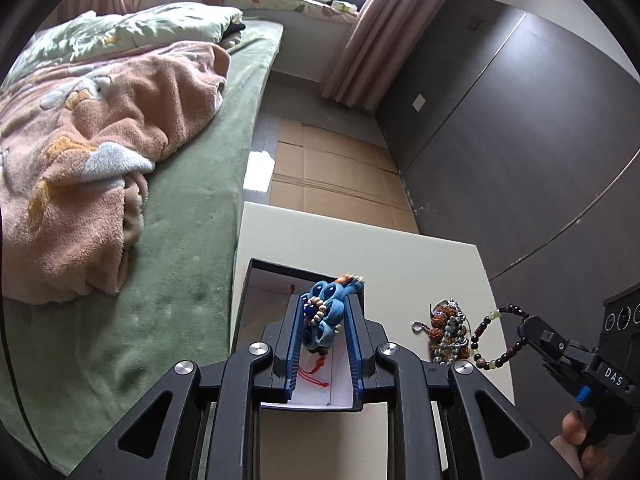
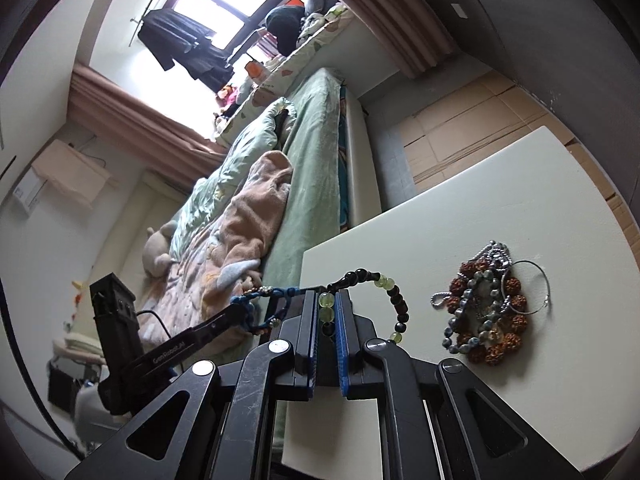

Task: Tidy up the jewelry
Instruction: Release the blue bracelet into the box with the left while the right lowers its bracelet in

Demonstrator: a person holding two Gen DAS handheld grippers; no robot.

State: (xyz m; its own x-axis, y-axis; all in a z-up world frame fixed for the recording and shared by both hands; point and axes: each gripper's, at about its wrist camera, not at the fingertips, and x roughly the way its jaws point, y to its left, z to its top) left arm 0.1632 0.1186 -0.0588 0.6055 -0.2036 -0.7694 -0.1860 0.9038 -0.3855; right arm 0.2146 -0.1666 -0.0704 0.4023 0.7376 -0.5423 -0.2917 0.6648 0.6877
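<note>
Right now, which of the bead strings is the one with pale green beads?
The dark-and-green bead bracelet pinched in the right gripper. The left gripper holds a blue cord bracelet; the jewelry pile is brown and grey.

The left gripper (image 1: 325, 320) has its two blue-padded fingers (image 1: 295, 344) close together, clamped on a blue knotted bracelet (image 1: 322, 316) which sits between them. The right gripper (image 2: 327, 312) has its fingers (image 2: 310, 320) nearly closed, pinching a bracelet of dark and green beads (image 2: 394, 300) that loops out to its right side. In the left wrist view, a part of the person's right hand (image 1: 576, 436) shows on the right gripper's handle.
</note>
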